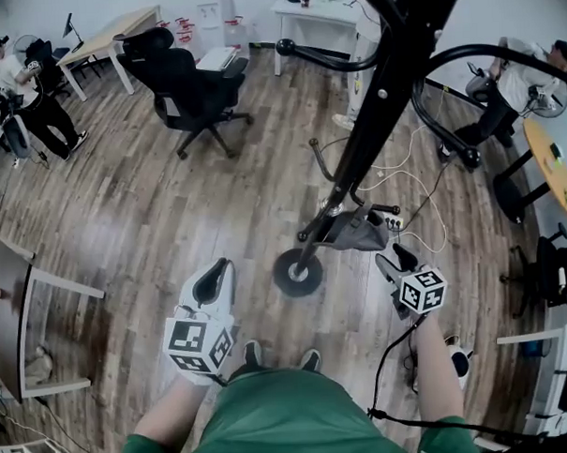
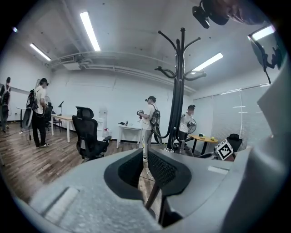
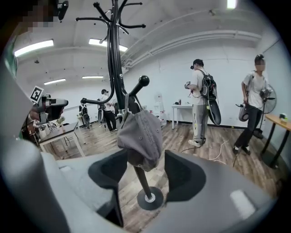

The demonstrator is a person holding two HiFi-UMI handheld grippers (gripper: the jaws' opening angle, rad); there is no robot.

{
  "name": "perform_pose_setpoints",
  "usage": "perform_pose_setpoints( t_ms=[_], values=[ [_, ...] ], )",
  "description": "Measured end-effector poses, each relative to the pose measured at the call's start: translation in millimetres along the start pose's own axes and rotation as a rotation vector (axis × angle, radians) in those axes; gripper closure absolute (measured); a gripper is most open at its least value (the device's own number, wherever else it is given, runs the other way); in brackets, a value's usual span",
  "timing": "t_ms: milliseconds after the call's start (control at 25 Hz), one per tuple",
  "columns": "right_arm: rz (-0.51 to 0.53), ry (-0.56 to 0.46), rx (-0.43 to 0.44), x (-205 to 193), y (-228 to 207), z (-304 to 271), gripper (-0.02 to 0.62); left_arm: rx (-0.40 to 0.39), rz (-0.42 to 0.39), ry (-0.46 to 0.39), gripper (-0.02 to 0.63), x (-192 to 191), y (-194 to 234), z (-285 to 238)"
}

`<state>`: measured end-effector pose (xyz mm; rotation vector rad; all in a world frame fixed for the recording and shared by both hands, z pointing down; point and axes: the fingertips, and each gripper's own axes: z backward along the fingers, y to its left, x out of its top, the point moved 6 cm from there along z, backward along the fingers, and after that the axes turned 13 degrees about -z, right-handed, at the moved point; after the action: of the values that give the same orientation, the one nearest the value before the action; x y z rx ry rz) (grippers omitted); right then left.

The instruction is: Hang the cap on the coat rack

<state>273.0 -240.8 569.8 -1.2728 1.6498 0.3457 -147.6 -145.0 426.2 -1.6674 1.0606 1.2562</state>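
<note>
The grey cap (image 1: 359,232) hangs from a low hook of the black coat rack (image 1: 372,114), just above the rack's round base (image 1: 297,272). In the right gripper view the cap (image 3: 141,134) droops off the knobbed hook in front of the pole (image 3: 116,54). My right gripper (image 1: 393,259) is just beside it, and its jaws (image 3: 144,175) stand wide open, clear of the cap's lower edge. My left gripper (image 1: 220,268) is held low to the left of the base, its jaws (image 2: 144,166) together and holding nothing, pointing at the rack (image 2: 177,91).
White cables (image 1: 408,183) trail over the wood floor right of the rack. A black office chair (image 1: 188,79) stands behind it, with white desks (image 1: 316,13) beyond. A round yellow table (image 1: 549,162) and a seated person are at the right, and a white side table (image 1: 54,334) at the left.
</note>
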Motion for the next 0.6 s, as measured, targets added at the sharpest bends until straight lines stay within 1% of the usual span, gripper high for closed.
perform_pose_setpoints(
  t_ms=[160, 280, 320, 400, 480, 560, 600],
  values=[
    [0.016, -0.095, -0.013, 5.1, 19.2, 16.7, 0.337, -0.043, -0.006, -0.024, 0.566, -5.0, 1.5, -8.9],
    [0.031, -0.157, -0.032, 20.7, 35.1, 33.3, 0.353, -0.072, -0.013, -0.038, 0.566, 2.3, -1.8, -17.2],
    [0.032, -0.178, -0.043, 27.6, 38.6, 39.0, 0.369, -0.078, -0.016, -0.043, 0.566, 6.4, -3.8, -20.5],
    [0.023, -0.226, -0.062, 41.0, 44.8, 49.7, 0.426, -0.090, -0.022, -0.054, 0.566, 13.5, -6.7, -26.8],
    [0.005, -0.280, -0.074, 53.4, 52.8, 59.8, 0.469, -0.101, -0.029, -0.069, 0.566, 19.0, -6.4, -33.1],
    [0.010, -0.331, -0.105, 64.2, 63.1, 69.8, 0.492, -0.108, -0.036, -0.088, 0.566, 24.0, -3.3, -38.1],
    [0.024, -0.355, -0.135, 69.3, 68.7, 75.3, 0.500, -0.109, -0.041, -0.098, 0.566, 26.7, -1.5, -40.0]
  ],
)
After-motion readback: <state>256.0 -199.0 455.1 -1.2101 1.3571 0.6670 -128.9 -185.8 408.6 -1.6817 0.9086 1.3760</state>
